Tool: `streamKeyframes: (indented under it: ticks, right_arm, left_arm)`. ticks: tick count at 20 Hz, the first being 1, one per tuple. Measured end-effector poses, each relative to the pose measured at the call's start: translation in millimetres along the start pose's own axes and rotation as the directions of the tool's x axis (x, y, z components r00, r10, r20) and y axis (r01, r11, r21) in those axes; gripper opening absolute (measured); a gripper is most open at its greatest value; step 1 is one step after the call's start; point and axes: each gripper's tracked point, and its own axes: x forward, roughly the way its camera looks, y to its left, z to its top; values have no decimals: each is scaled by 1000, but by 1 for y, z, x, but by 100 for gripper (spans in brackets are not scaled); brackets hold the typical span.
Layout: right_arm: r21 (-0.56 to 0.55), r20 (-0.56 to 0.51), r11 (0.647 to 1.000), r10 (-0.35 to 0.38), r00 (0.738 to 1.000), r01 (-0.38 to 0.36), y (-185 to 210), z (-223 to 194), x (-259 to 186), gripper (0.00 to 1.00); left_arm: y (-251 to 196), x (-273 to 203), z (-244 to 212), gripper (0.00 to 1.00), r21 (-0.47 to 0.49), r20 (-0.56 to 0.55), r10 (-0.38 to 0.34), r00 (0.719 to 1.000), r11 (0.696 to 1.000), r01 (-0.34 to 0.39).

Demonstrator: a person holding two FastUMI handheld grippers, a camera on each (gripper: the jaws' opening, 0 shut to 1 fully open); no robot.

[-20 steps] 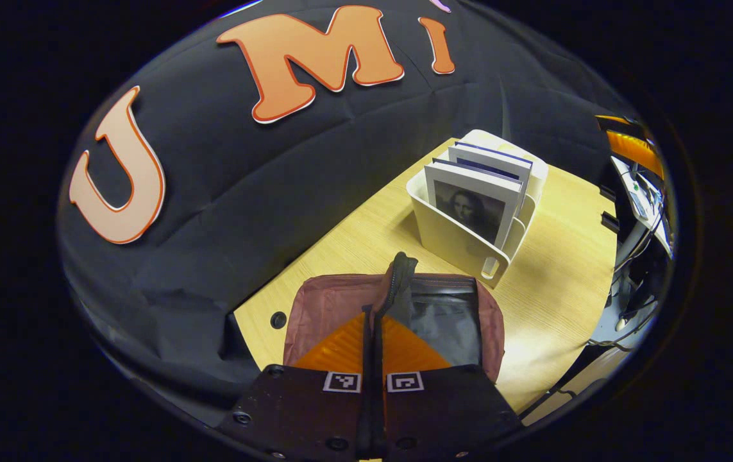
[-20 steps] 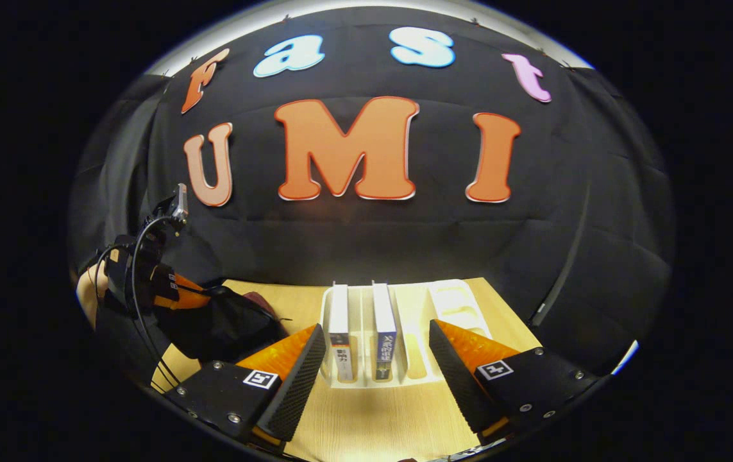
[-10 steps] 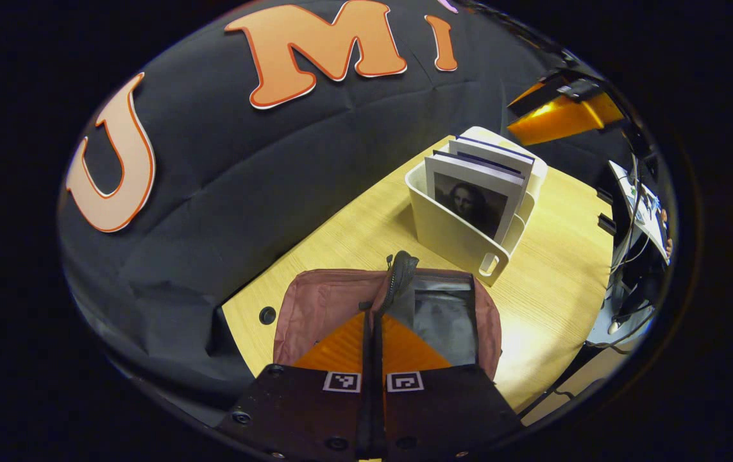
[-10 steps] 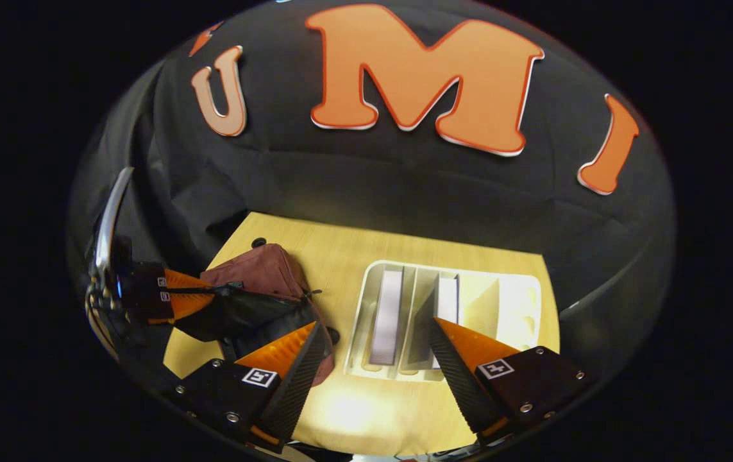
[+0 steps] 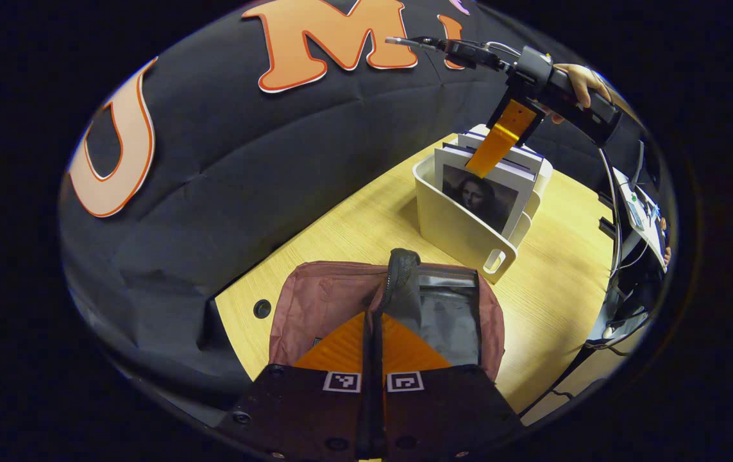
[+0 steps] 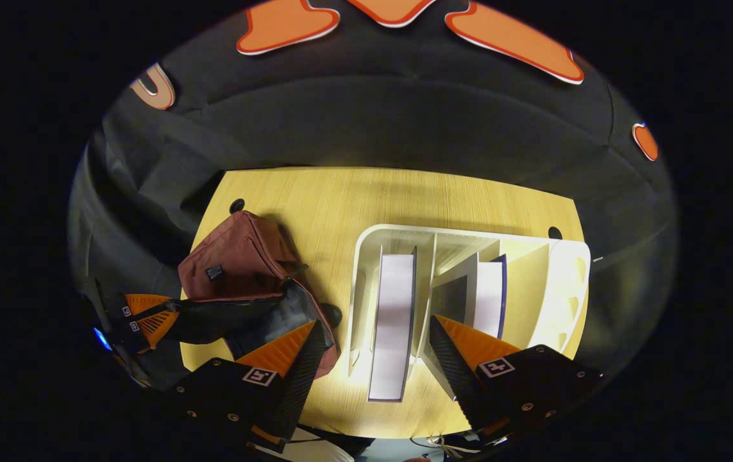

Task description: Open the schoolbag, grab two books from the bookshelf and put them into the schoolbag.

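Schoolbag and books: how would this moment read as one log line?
left gripper: shut on schoolbag flap, bag open | right gripper: open above bookshelf, straddling first book | books in schoolbag: none visible

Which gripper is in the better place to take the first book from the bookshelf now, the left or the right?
The right gripper. It hangs open above the bookshelf, its fingers on either side of the nearest book. The left gripper is shut on the schoolbag flap, holding it open.

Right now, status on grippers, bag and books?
Left gripper shut on schoolbag flap, bag open. Right gripper open above bookshelf, straddling first book. Nothing blocking.
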Motion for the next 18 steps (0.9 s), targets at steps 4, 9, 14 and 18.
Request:
streamKeyframes:
  ticks: [4,9,14,18]
  right_arm:
    - [8,-74,1000,-18,997,19,-6,-6,21,98]
    - [56,-123,998,-7,992,14,-7,-13,43,74]
    - [84,-109,996,1,994,8,-7,-9,32,36]
    - [93,-58,996,3,998,2,-4,-1,7,36]
  left_arm:
    - [2,3,2,1,13,-6,0,1000,1000,0]
    - [6,7,-1,1,5,-12,5,1000,1000,-5]
    - [6,9,-3,1,-4,-15,3,1000,1000,-3]
    - [3,11,-6,1,-21,-21,-6,1000,1000,5]
